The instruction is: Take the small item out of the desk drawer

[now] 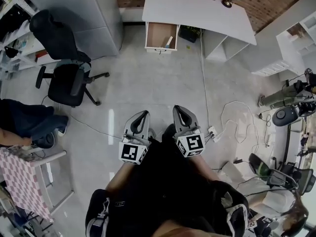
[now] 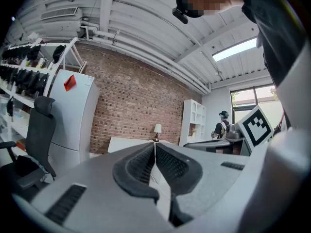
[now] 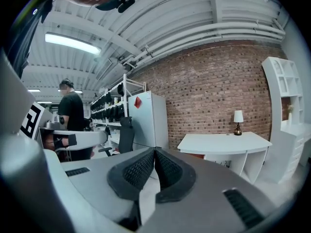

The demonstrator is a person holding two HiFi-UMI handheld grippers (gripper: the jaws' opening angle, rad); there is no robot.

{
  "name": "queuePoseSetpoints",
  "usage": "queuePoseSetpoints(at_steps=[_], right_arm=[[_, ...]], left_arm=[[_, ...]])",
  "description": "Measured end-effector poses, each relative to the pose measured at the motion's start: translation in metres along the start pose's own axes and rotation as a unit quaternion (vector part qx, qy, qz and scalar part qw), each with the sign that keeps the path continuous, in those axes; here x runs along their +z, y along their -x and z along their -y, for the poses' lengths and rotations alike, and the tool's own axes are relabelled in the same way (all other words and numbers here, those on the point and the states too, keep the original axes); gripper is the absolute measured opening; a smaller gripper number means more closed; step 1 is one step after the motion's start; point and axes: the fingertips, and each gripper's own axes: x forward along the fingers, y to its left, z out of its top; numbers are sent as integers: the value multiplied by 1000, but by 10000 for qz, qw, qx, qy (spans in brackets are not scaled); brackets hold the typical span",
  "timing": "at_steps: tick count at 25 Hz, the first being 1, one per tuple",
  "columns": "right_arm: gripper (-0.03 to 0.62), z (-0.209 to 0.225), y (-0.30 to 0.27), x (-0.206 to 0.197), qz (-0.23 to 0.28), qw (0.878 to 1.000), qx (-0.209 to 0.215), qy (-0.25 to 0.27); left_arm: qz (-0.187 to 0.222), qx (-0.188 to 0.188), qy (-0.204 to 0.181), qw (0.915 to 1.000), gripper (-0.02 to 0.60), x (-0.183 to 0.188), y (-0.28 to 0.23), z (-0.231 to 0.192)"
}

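Observation:
A white desk [image 1: 197,9] stands far ahead against the brick wall, its drawer [image 1: 160,36] pulled open. A small pale item [image 1: 169,41] lies at the drawer's right side. My left gripper [image 1: 145,114] and right gripper [image 1: 179,109] are held side by side close to my body, well short of the desk. Both are shut with nothing between their pads. In the right gripper view the desk [image 3: 224,142] with a lamp [image 3: 238,122] shows ahead. The left gripper view catches the desk [image 2: 129,143] beyond its shut jaws.
A black office chair [image 1: 66,78] stands at the left by a white fridge [image 1: 84,14]. Cables [image 1: 232,117] and a power strip [image 1: 213,132] trail over the floor at the right. White shelving [image 1: 296,43] stands far right. A checked table [image 1: 22,177] is at the lower left. A person [image 3: 72,118] stands nearby.

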Motion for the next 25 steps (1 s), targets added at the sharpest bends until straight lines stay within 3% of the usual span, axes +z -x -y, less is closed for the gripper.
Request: queuePoseSetpoints(at_steps=[6,12,25], right_arm=[[28,1,-29,-8,-124,9999,-61,-81],[28,23,-90,-5,-44,9999,-9,-140],[28,156,-265,37,-47,9995,83,-295]], left_arm=[[-89,-40,154,9998,14,-12,-9,-21],[-74,16,69,9999,14,-5,-58,-63],[-237,-69,-204,9995,14,44,-265,-144]])
